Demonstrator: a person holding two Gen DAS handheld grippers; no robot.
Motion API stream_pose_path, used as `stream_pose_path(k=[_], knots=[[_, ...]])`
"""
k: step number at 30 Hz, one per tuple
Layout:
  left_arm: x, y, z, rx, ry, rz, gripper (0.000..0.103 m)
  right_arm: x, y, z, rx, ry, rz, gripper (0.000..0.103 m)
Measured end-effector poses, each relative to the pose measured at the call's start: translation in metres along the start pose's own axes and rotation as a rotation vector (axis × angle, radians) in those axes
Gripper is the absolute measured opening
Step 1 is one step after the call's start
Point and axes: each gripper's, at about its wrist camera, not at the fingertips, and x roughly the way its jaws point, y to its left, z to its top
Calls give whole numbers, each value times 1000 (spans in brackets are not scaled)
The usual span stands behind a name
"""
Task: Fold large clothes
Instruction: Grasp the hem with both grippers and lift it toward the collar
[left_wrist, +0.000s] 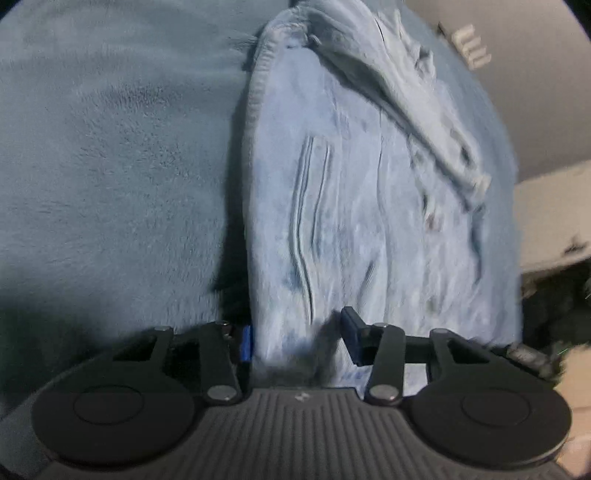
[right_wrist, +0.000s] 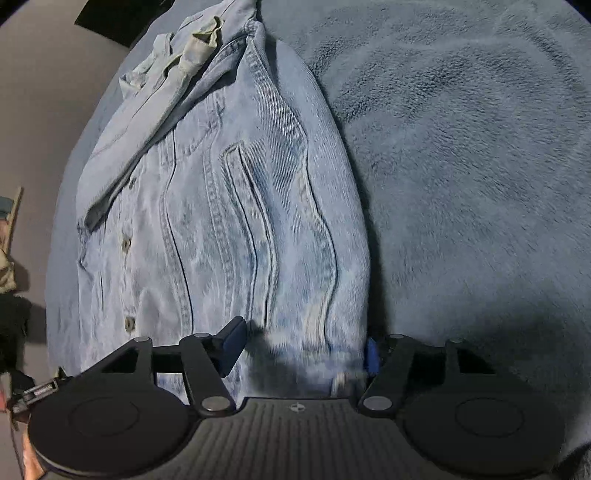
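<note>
You have one denim jacket (right_wrist: 229, 206) on one plush blanket (right_wrist: 461, 166). Your left gripper (left_wrist: 299, 341) and right gripper (right_wrist: 301, 349) both gape wide, straddling its hem at 6 o'clock.

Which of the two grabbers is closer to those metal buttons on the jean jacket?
Right, as far as the views show. The right gripper straddles the denim jacket hem just beside the buttons. The left gripper straddles the hem too, with the buttons farther off.

No legible text, label or number is observed in either view. Pale marks on a tan panel (left_wrist: 471, 46) are seen but cannot be read.
</note>
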Motion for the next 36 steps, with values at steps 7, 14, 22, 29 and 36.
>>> stream_pose_path(k=[7, 14, 22, 29, 36], knots=[[9, -1, 1, 15, 59, 2, 43, 11, 0, 5, 12, 12, 10, 67], [-1, -13, -6, 112, 58, 2, 23, -15, 11, -12, -45, -12, 67, 33], [-27, 22, -1, -56, -62, -374, 9, -54, 23, 4, -41, -168, 311, 23], [1, -1, -1, 84, 82, -137, 16, -37, 24, 10, -91, -51, 155, 31], [4, 3, 0, 106, 80, -180, 10, -11, 28, 11, -100, -61, 76, 15]])
